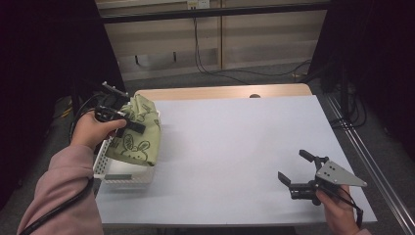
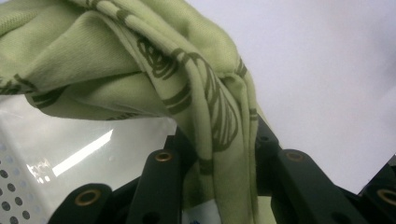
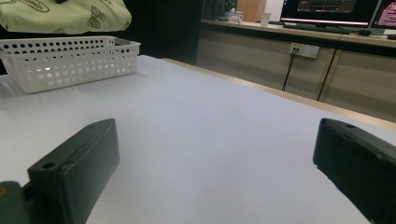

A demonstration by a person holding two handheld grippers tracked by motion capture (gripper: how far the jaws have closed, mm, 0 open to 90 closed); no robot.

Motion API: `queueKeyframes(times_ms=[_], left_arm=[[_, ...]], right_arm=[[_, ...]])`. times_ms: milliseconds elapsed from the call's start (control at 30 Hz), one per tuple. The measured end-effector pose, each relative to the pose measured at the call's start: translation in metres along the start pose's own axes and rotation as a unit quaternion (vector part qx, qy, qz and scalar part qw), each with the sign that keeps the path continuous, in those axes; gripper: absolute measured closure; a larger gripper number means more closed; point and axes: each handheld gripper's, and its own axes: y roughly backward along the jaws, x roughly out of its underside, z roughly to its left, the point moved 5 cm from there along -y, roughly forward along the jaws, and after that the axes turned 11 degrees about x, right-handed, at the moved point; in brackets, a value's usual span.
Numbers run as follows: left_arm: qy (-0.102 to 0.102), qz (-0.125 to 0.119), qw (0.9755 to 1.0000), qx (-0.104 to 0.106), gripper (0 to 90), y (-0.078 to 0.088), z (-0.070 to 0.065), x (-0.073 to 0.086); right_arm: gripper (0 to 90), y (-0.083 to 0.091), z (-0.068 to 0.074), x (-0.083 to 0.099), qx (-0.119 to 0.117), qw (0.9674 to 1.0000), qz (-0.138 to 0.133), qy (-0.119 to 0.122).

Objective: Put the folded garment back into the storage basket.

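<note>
Green cloth lifted over the basket, right gripper idle on the table.

Near the front edge of the table, the right gripper rests low with its jaws wide apart and nothing between them. Farther off at the left, the left gripper is clamped on the green cloth, which hangs above the white basket.

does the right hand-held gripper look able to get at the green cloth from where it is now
Probably yes. The right hand-held gripper has open jaws, and only bare table lies between it and the green cloth, held up over the white basket by the left hand-held gripper.
</note>
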Motion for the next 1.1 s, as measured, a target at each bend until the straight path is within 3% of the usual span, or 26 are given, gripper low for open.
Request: queueKeyframes(times_ms=[200,267,600,1100], left_arm=[[0.007,-0.006,1.0000,-0.001,71.6,0.002,0.002,0.001],[0.006,-0.008,0.9999,-0.010,71.6,0.002,0.004,0.002],[0.005,0.001,1.0000,-0.003,71.5,0.003,0.009,0.005],[0.009,0.001,0.9999,-0.010,71.5,-0.002,0.015,0.008]], right_arm=[[0.2,0.000,0.000,0.000,0.000,1.0000,0.000,0.000],[0.2,0.000,0.000,0.000,-0.001,1.0000,0.000,0.000],[0.2,0.000,0.000,0.000,0.000,1.0000,0.001,-0.003],[0.2,0.000,0.001,0.000,-0.001,1.0000,0.002,-0.003]])
